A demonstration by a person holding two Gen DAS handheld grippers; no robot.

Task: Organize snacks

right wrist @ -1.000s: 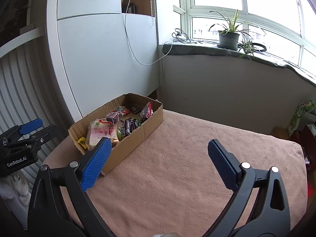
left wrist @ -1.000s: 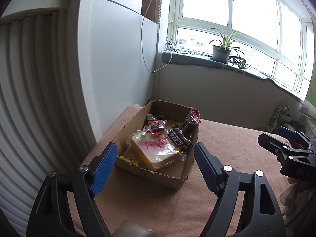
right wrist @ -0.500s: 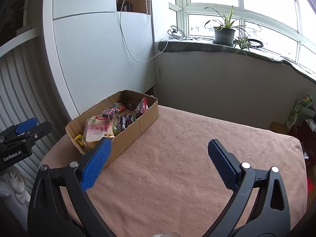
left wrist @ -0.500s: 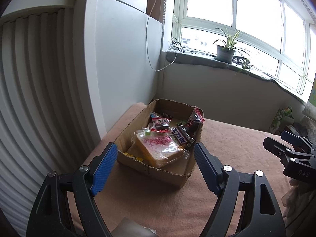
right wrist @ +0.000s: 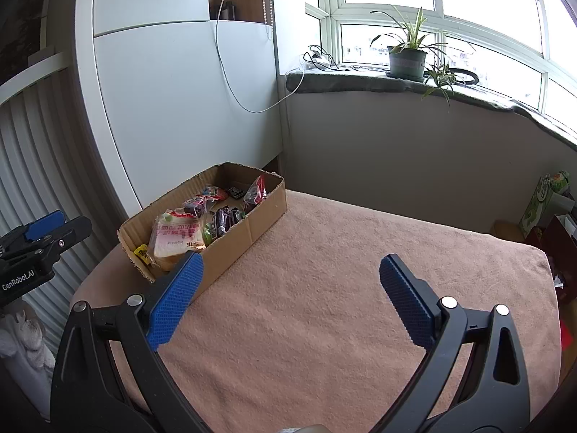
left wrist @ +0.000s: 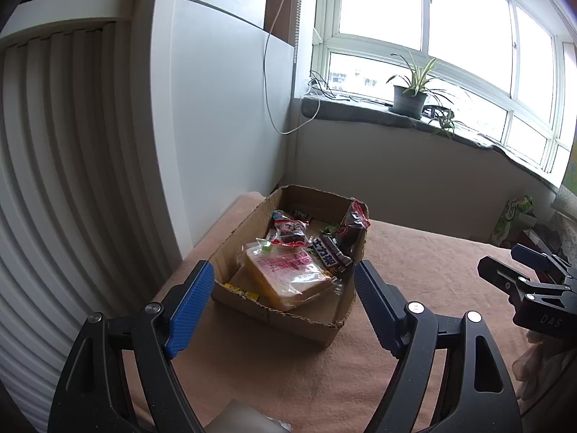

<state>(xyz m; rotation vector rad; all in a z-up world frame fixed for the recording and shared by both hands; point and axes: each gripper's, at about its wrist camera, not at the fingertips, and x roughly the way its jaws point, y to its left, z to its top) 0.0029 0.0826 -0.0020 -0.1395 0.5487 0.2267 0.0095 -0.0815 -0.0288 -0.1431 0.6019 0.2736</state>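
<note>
Left gripper (left wrist: 283, 301) spread wide, empty, just short of the cardboard box (left wrist: 288, 315). Right gripper (right wrist: 290, 290) likewise gaping, empty, right of the box. Bread packet (left wrist: 288, 274) and chocolate bar (left wrist: 330, 254) inside the box.

Daylight came through a wide window (right wrist: 443, 7) above a grey sill (right wrist: 396, 84) carrying a potted plant (right wrist: 407, 56) (a white cable (right wrist: 230, 83) trailed down the white panel wall (right wrist: 162, 101)); a peach cloth covered the table (right wrist: 342, 288).

Left gripper (left wrist: 283, 299): jaws spread wide, nothing between them. Right gripper (right wrist: 288, 288): likewise wide apart, apparently empty, held level at right.
</note>
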